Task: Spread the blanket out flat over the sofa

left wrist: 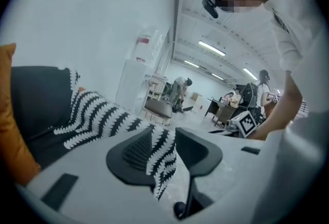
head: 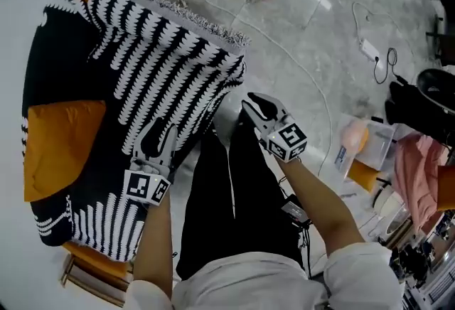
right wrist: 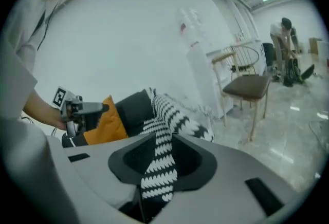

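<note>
Left tongs (head: 159, 139) are clamped on a fold of the blanket (head: 167, 52). Right tongs (head: 257, 108) pinch its near edge, with striped fabric running between the pads in both gripper views. You hold two spaced points, likely so the cloth opens out between them instead of bunching. The blanket lies rumpled over the sofa (head: 50, 60), leaving an orange cushion (head: 60, 148) uncovered. Spreading looks barely begun.

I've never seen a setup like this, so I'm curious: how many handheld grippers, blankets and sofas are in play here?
grippers: 2 (left gripper, right gripper)
black-and-white blanket: 1
sofa: 1
total: 4
</note>
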